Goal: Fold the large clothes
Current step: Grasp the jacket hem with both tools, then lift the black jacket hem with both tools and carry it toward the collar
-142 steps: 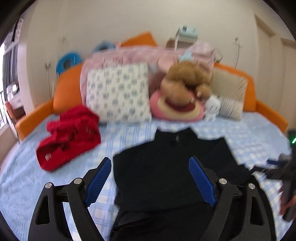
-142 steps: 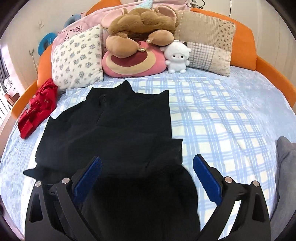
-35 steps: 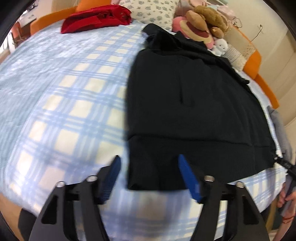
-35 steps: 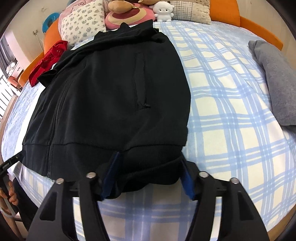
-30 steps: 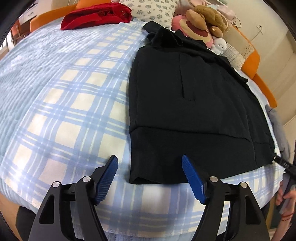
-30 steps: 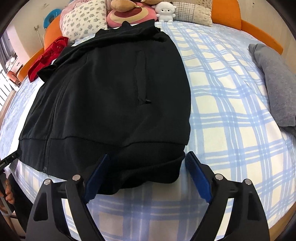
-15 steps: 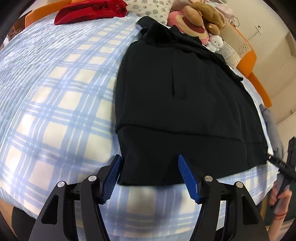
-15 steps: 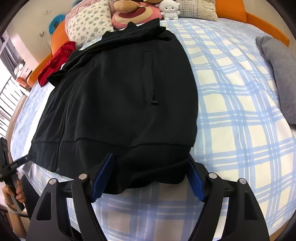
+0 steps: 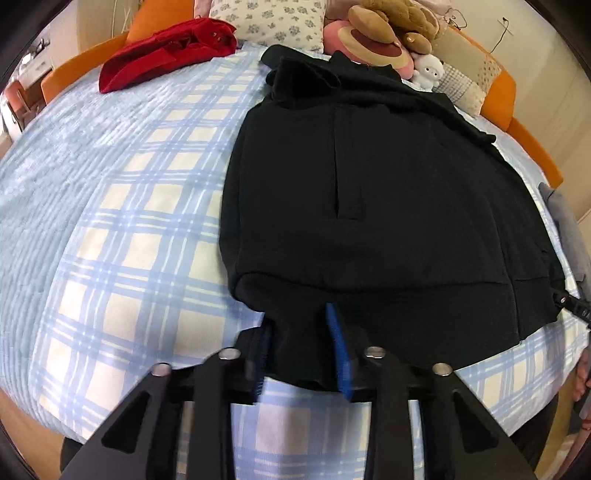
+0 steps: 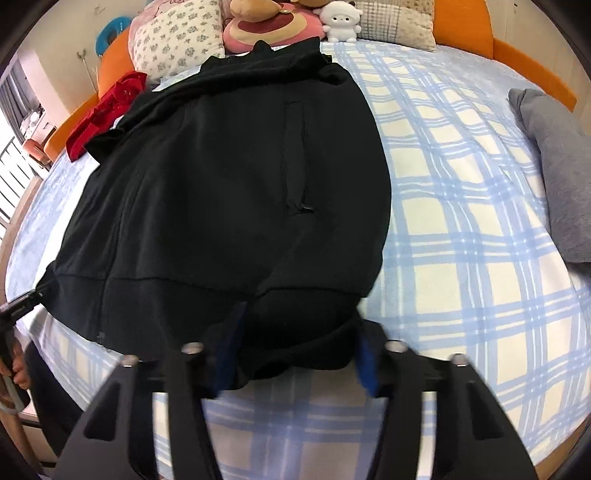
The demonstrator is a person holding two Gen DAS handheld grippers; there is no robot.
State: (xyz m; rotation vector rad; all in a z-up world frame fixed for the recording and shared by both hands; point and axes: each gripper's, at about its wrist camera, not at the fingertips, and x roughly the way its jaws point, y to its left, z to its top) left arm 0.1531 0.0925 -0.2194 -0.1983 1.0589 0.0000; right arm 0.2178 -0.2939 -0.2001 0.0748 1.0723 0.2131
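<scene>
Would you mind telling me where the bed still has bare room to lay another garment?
One bare patch of the plaid blanket lies between the black jacket and the red garment. Another lies between the jacket and the grey garment. The head end is crowded with pillows and plush toys.

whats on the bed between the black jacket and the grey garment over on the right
Nothing: in the right wrist view only bare blue plaid bedspread lies between the black jacket and the grey garment.
</scene>
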